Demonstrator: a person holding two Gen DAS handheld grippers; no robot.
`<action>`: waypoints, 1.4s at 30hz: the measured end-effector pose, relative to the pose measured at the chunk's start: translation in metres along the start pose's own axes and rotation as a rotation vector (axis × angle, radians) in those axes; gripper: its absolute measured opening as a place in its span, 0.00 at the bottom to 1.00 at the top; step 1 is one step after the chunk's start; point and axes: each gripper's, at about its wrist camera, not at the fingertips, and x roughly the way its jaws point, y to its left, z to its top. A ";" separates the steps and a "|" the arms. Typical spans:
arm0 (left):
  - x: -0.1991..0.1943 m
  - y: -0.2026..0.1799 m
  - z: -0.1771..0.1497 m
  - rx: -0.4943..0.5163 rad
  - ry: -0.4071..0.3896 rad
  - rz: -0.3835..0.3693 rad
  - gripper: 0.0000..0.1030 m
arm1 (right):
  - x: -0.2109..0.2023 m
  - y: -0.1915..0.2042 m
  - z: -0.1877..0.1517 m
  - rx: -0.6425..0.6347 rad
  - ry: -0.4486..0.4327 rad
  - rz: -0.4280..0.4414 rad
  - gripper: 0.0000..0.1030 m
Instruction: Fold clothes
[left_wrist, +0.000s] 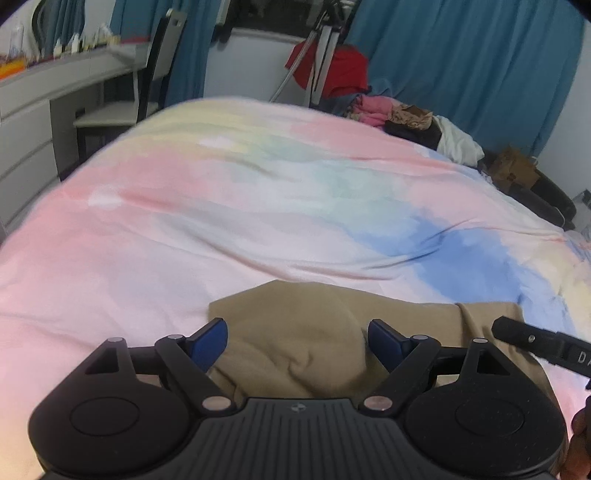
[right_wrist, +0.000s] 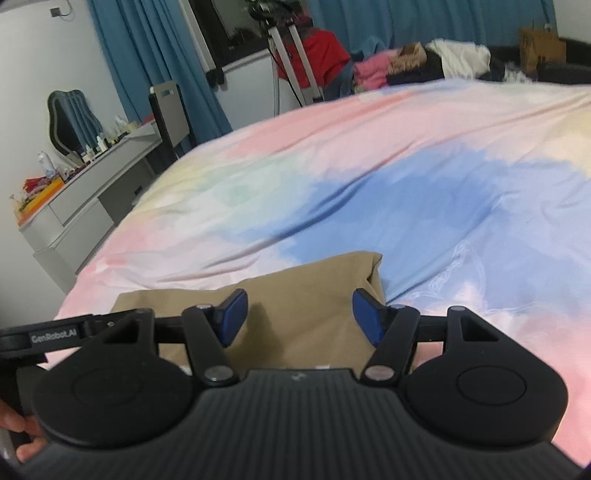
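Note:
A tan garment (left_wrist: 295, 332) lies folded on the pastel bedspread (left_wrist: 258, 206), near the bed's front edge. My left gripper (left_wrist: 297, 341) hovers over its left part, jaws wide apart, blue pads (left_wrist: 207, 345) clear of the cloth. In the right wrist view the same tan garment (right_wrist: 295, 302) ends in a folded corner at the right. My right gripper (right_wrist: 299, 317) is open above it, nothing between its blue pads (right_wrist: 369, 317). Part of the right gripper (left_wrist: 539, 345) shows at the left view's right edge, and part of the left gripper (right_wrist: 55, 336) at the right view's left edge.
A heap of unfolded clothes (left_wrist: 406, 122) lies at the bed's far corner, pink, black and white. A grey desk (left_wrist: 55, 110) with bottles and a chair (left_wrist: 147, 85) stand left of the bed. A tripod (left_wrist: 321, 55) and blue curtains (left_wrist: 461, 66) are behind. A person's fingers (right_wrist: 26, 432) hold a handle.

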 end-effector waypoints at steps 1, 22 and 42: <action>-0.010 -0.004 -0.002 0.022 -0.017 0.000 0.82 | -0.006 0.004 -0.003 -0.005 -0.005 0.008 0.64; -0.064 -0.030 -0.052 0.142 0.056 0.065 0.81 | -0.034 0.030 -0.054 -0.113 0.057 -0.049 0.63; -0.050 0.059 -0.097 -0.853 0.270 -0.333 0.87 | -0.029 0.034 -0.049 -0.104 0.073 -0.078 0.64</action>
